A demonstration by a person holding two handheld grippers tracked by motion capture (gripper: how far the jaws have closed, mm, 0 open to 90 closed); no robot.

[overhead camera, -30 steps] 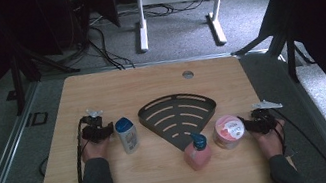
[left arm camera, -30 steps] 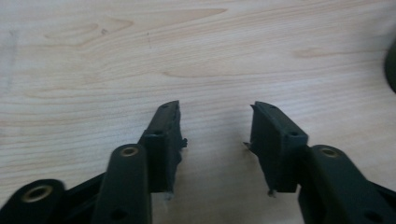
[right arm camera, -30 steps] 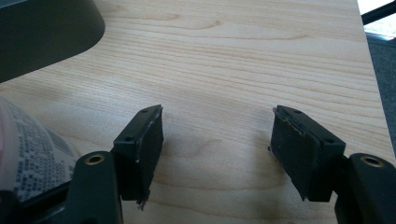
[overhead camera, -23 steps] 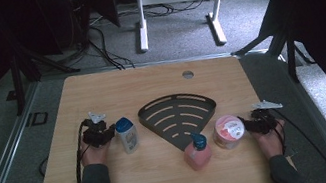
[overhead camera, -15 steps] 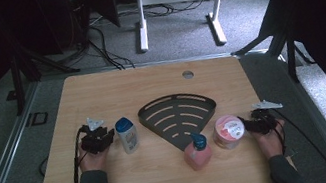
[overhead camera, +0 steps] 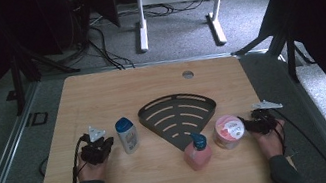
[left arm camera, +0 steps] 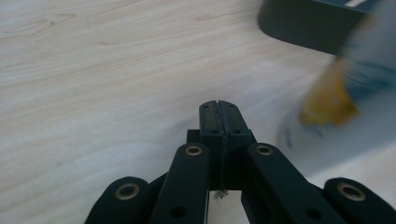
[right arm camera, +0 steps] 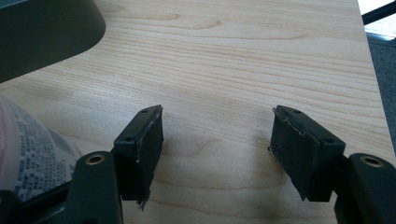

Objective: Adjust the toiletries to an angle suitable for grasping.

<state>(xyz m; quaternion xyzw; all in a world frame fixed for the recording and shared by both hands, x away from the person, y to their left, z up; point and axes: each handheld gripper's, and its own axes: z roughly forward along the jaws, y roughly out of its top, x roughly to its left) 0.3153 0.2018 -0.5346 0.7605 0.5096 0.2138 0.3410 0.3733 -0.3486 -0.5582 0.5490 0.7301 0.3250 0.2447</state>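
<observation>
Your left hand-held gripper [overhead camera: 101, 149] has just closed empty beside the lotion bottle [overhead camera: 127, 134]; reopen it around the bottle; your right hand-held gripper [overhead camera: 252, 125] waits open, empty, by the pink tub [overhead camera: 228, 131].

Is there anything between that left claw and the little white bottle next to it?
Nothing visible: the left gripper, jaws shut and empty, sits just left of the white bottle, with bare table between them.

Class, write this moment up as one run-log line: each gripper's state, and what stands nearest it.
left gripper: jaws just closed, empty, beside white bottle | right gripper: open, empty, beside pink tub | rack: empty
</observation>
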